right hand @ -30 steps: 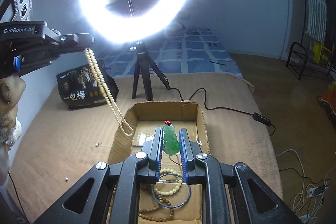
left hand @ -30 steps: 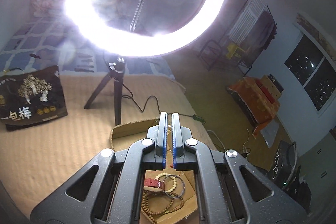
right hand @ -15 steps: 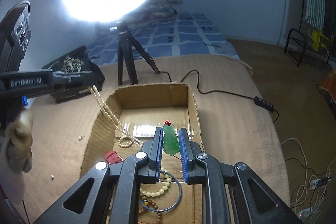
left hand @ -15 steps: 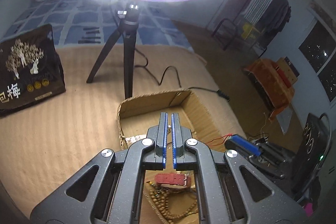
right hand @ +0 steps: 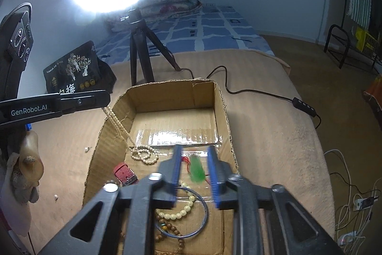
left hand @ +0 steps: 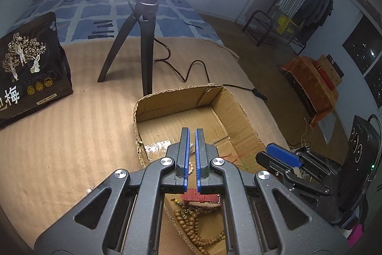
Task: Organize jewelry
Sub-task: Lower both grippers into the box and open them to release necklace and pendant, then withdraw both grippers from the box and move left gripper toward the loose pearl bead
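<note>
A cardboard box [right hand: 222,111] sits on the tan bed and holds jewelry. My left gripper [left hand: 191,135] is shut on a cream pearl necklace [right hand: 143,154], which hangs from it over the box's left wall, its lower end coiled on the box floor. My right gripper [right hand: 194,154] is open over the box, and a blurred green jade pendant [right hand: 197,170] on a red cord is between its fingers, apart from both. A red strap [right hand: 125,173], brown wooden beads [left hand: 191,224], pale beads [right hand: 181,210] and a metal bangle [right hand: 203,221] lie in the box.
A ring light on a black tripod [left hand: 143,40] stands behind the box, its cable [right hand: 262,93] trailing right. A black printed bag [left hand: 28,63] stands at the left. Small loose earrings [right hand: 87,148] lie on the bed left of the box.
Both grippers have lowered toward the box. The necklace's end has settled onto the box floor. My right gripper has opened and let go of the green pendant.
</note>
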`<move>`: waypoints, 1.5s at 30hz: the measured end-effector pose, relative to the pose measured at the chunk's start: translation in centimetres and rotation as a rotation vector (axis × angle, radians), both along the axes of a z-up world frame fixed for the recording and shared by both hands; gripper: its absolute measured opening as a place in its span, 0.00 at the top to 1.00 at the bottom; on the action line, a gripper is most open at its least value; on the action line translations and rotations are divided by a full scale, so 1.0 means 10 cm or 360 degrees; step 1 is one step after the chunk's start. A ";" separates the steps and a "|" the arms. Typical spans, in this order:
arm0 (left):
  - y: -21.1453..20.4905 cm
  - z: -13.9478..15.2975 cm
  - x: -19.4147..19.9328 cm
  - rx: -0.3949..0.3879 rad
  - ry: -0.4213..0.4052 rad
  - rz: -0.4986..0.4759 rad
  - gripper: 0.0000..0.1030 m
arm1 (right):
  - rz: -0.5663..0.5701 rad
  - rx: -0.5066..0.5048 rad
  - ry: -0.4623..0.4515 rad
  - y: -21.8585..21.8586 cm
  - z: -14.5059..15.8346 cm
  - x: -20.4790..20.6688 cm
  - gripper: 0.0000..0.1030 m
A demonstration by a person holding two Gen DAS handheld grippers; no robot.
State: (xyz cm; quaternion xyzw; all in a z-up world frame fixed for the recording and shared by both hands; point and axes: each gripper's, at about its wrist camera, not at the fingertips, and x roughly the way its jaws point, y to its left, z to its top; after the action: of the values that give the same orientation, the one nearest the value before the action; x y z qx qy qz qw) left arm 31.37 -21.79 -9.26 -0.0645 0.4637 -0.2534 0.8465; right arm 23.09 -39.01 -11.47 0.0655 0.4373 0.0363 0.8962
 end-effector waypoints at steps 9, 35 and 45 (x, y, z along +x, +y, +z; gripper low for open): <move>0.11 0.09 -0.11 0.0024 -0.0017 0.0022 0.99 | -0.0011 -0.0009 -0.0013 0.03 0.11 -0.09 0.69; 1.52 0.49 -1.00 0.0148 -0.0161 0.0233 0.48 | 0.0179 0.0042 -0.0155 0.82 0.68 -0.63 0.17; 1.81 0.36 -1.42 0.0234 -0.0202 0.0316 0.48 | 0.0268 -0.0001 -0.0144 1.17 0.69 -0.78 0.13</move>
State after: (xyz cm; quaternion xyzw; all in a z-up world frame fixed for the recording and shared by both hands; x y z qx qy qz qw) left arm 17.20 -3.68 -5.70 -0.0316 0.4179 -0.1374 0.8975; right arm 15.33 -27.27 -4.61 0.0265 0.4002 0.1144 0.9089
